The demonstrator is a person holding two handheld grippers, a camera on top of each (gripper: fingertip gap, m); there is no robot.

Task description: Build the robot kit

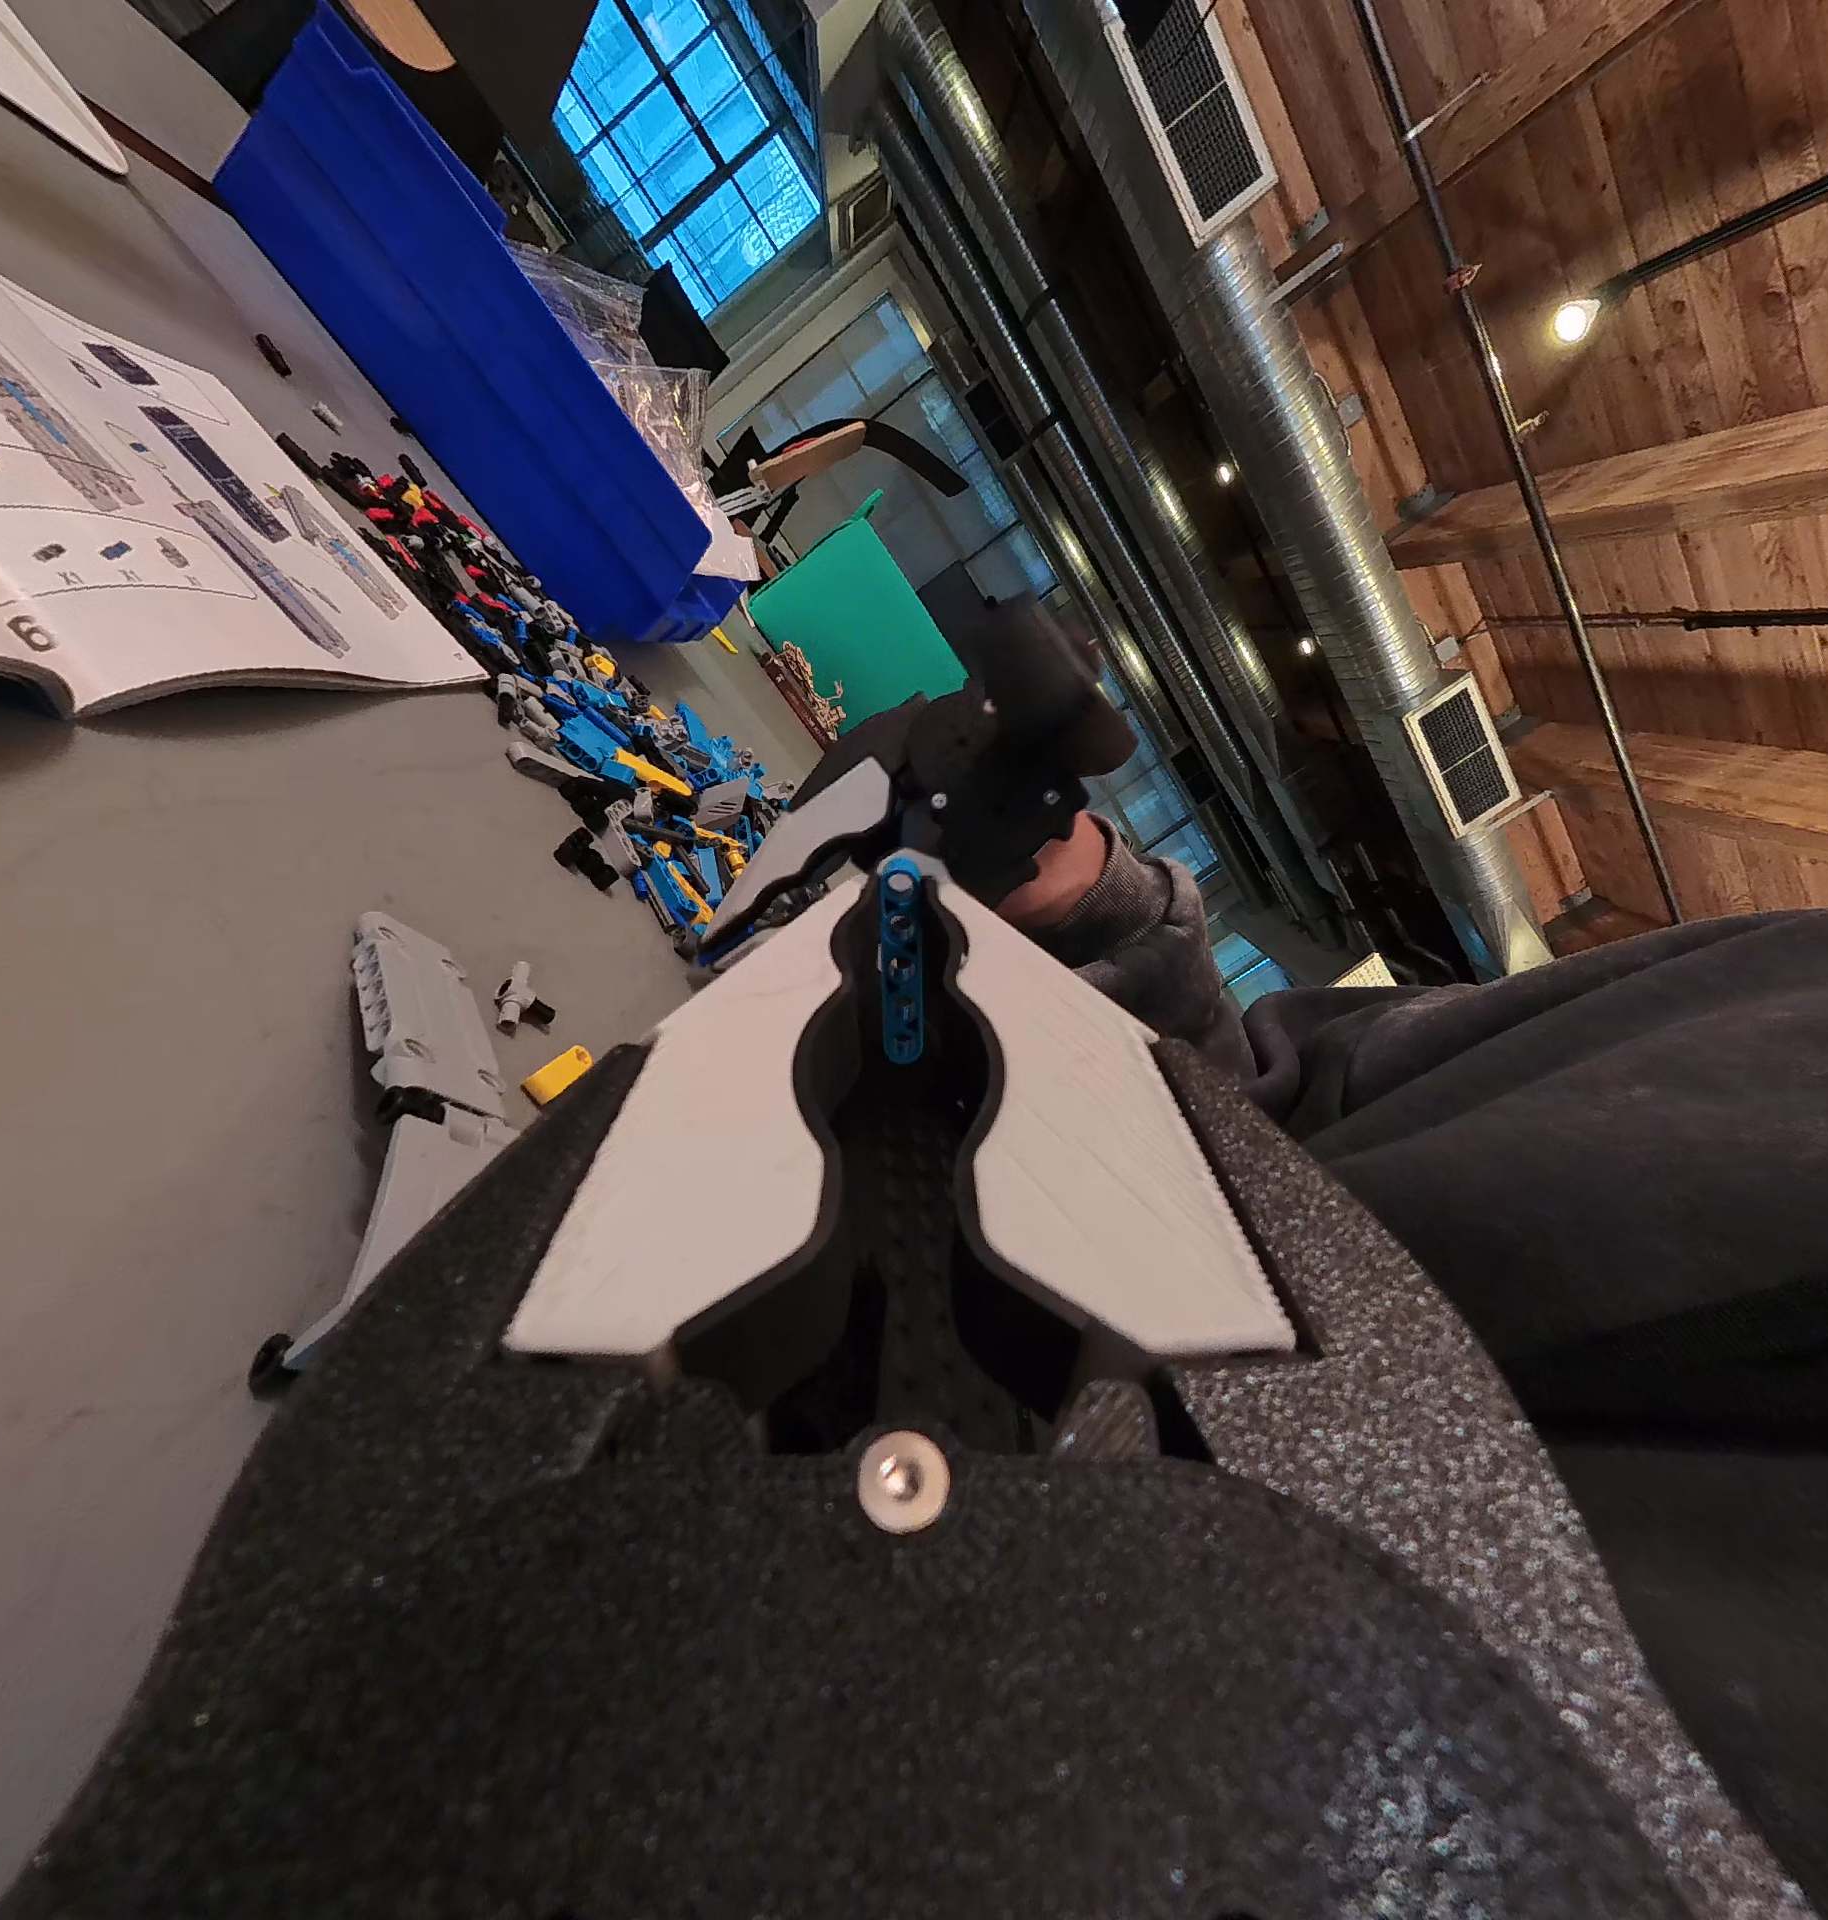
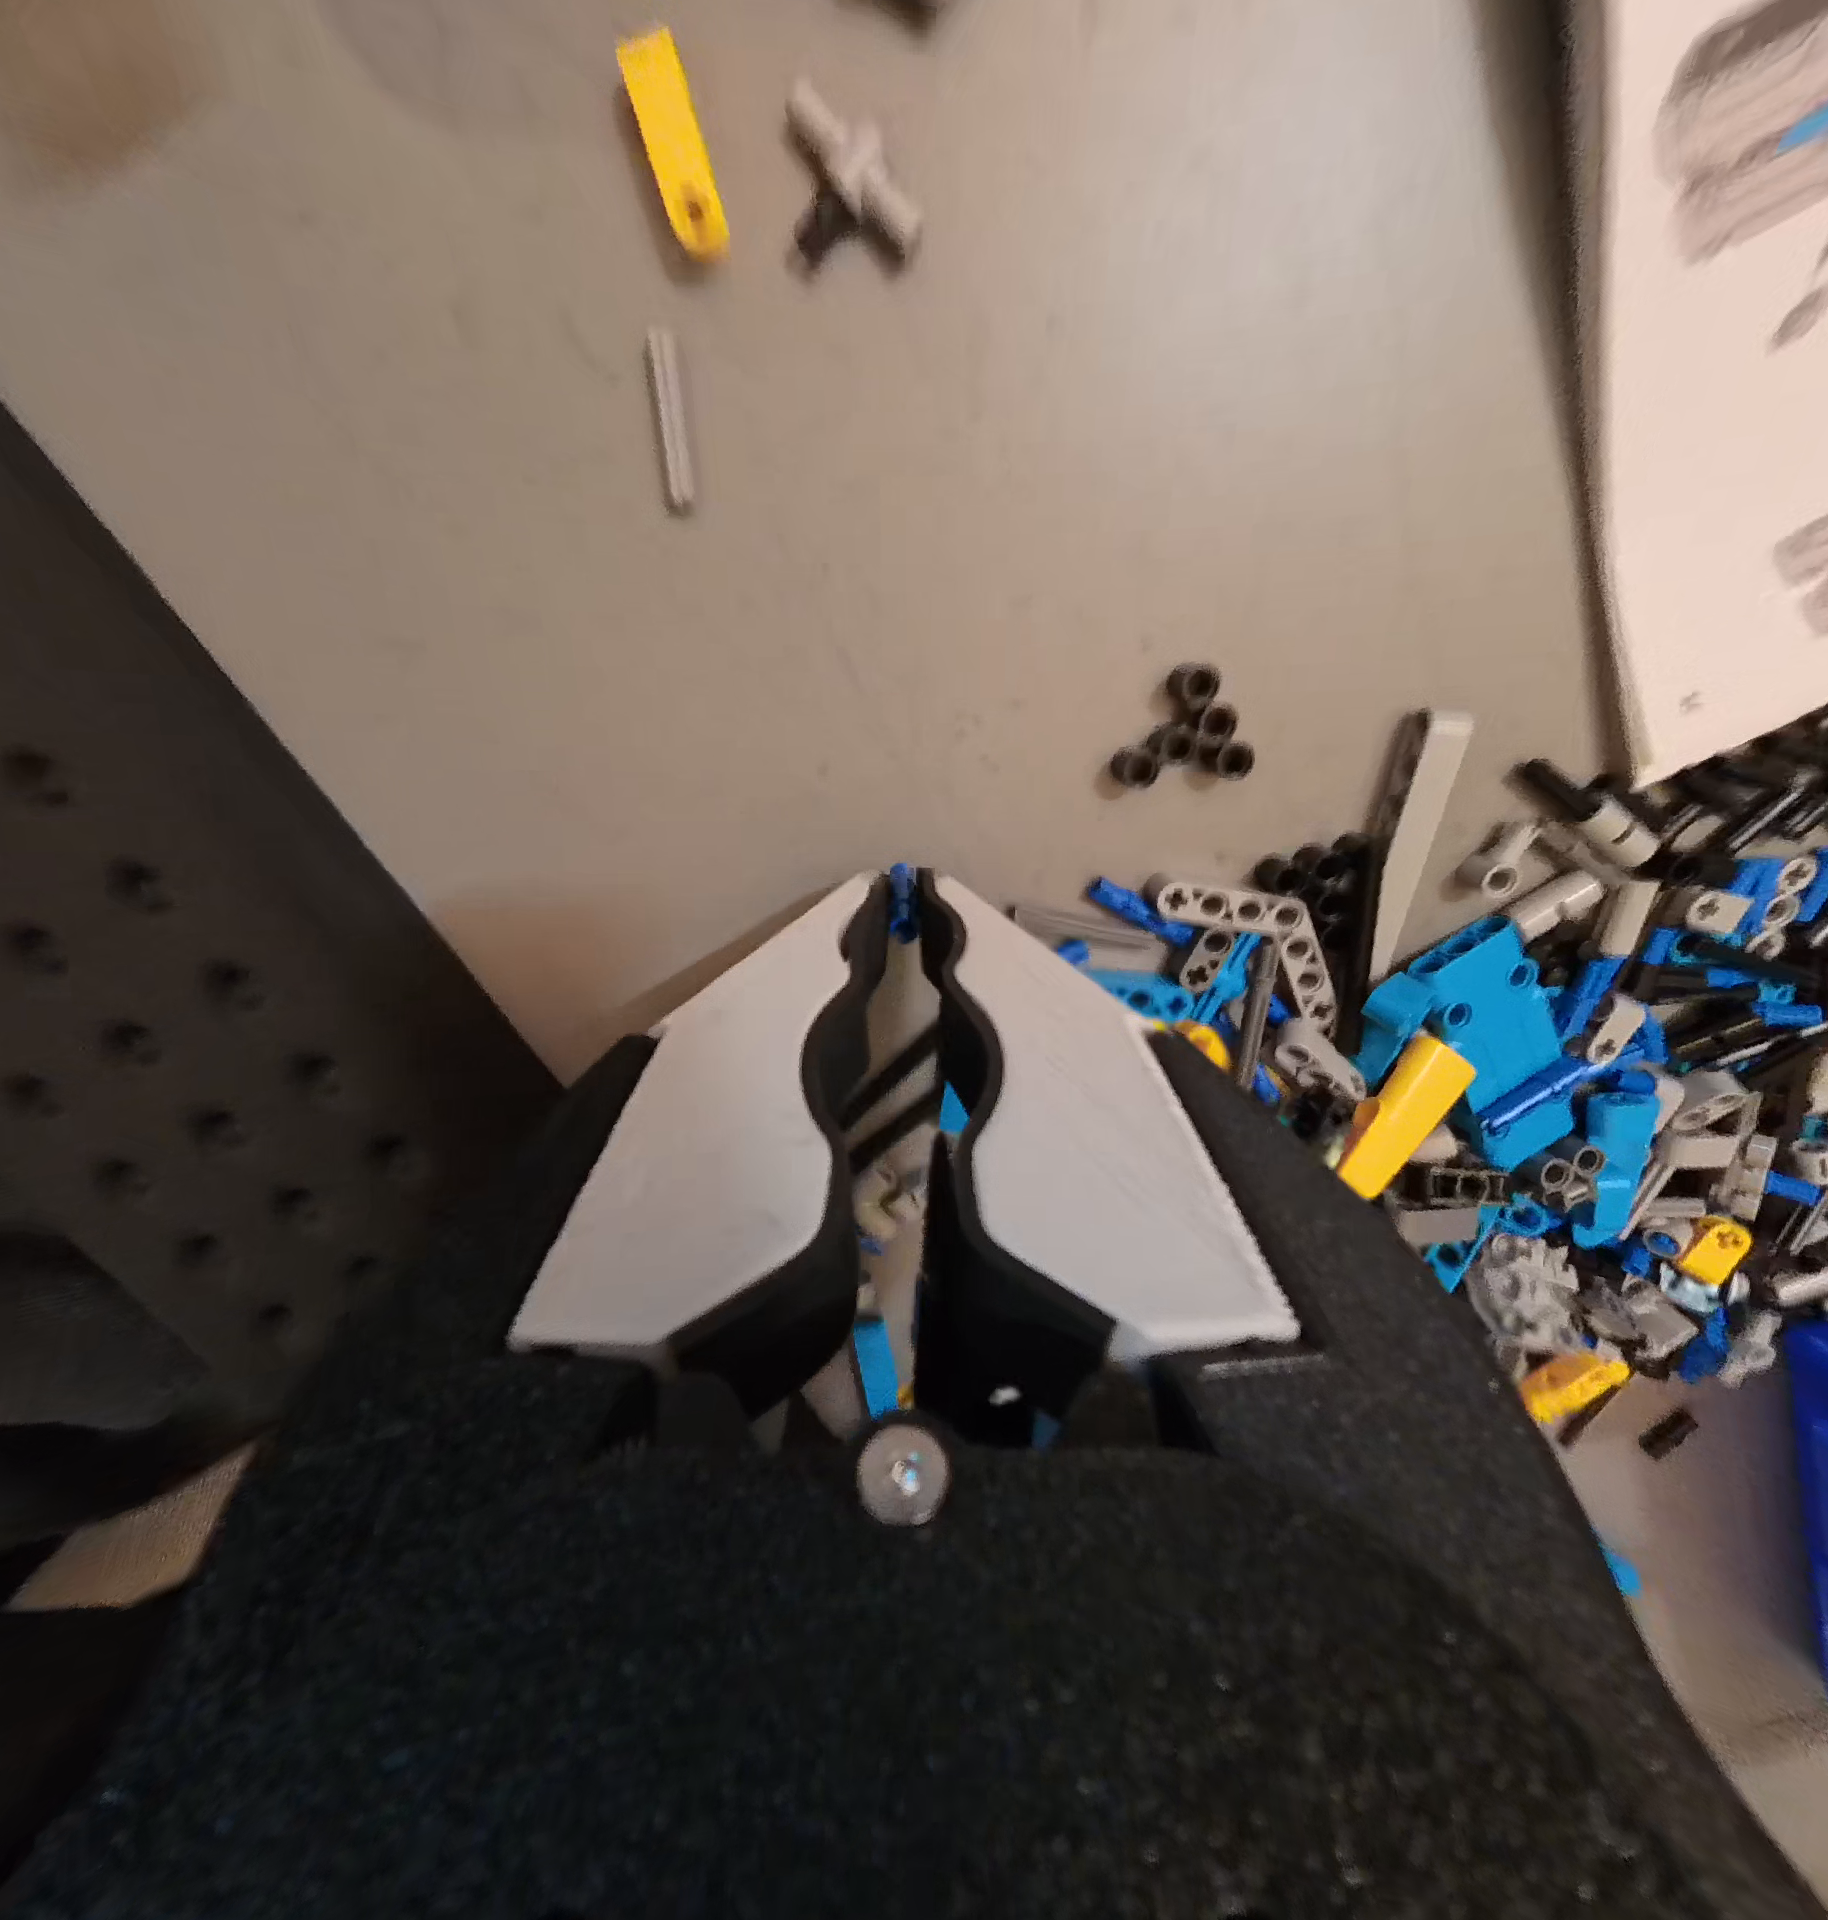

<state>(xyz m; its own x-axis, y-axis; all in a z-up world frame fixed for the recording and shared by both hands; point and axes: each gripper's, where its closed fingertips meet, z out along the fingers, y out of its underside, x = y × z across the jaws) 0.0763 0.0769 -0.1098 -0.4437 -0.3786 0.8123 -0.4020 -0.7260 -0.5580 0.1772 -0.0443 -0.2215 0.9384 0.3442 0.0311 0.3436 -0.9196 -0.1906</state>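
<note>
the left gripper (image 1: 899,914) pinches a blue beam (image 1: 902,971) tight, lifted off the counter (image 1: 162,1039). the right gripper (image 2: 905,883), fingers nearly closed, nips a small blue pin (image 2: 902,896); the brick pile (image 2: 1512,1039) lies at its three o'clock.

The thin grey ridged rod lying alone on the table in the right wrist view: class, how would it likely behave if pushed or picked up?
The thin grey ridged plastic rod is straight and slender, so it probably stays stiff and weighs little. Lying flat on the smooth grey table, it would likely slide or roll sideways under a nudge. Being so narrow, it may be fiddly to pinch.
</note>
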